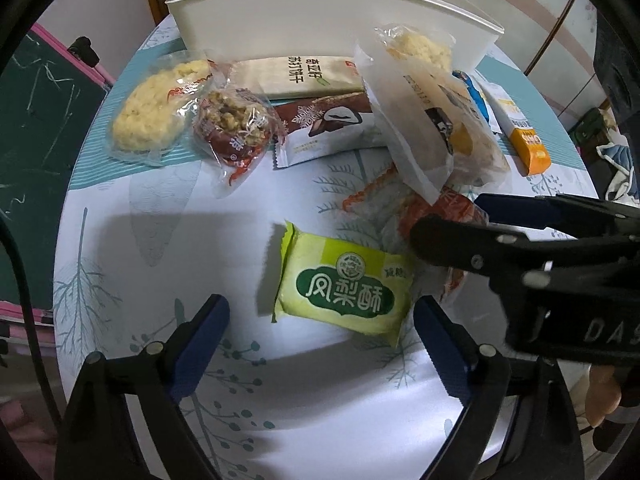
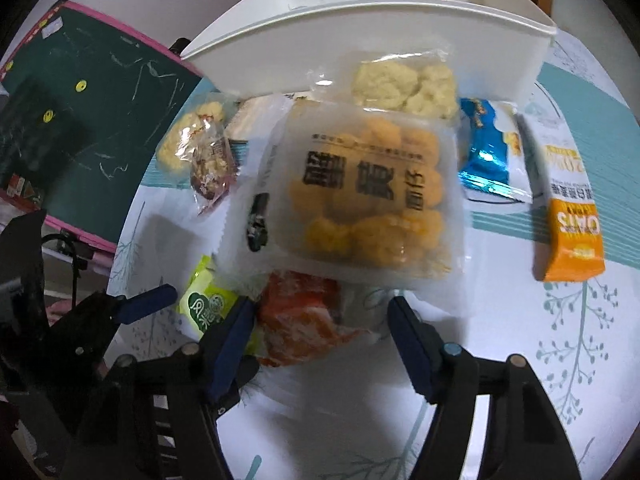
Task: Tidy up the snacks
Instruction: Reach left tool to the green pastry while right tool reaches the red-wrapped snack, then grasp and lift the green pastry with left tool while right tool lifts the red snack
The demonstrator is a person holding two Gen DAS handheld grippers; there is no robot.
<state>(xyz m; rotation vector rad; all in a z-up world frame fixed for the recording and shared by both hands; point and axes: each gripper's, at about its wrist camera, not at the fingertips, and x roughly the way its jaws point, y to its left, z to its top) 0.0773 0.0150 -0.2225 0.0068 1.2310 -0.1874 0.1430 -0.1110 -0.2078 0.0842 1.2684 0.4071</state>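
Count on the table: one white bin, two rice cakes, one nut cake, one cracker pack, one chocolate pie, one oat bar, one blue packet.

Left gripper: wide open, holding nothing; green pastry lies flat between its fingers.

Right gripper: wide open, empty; orange-ball pack and red wrapper sit just ahead, between its tips.

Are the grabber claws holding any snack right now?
No. The left gripper is open around the green pineapple cake packet, not touching. The right gripper is open too, over the orange snack packet.
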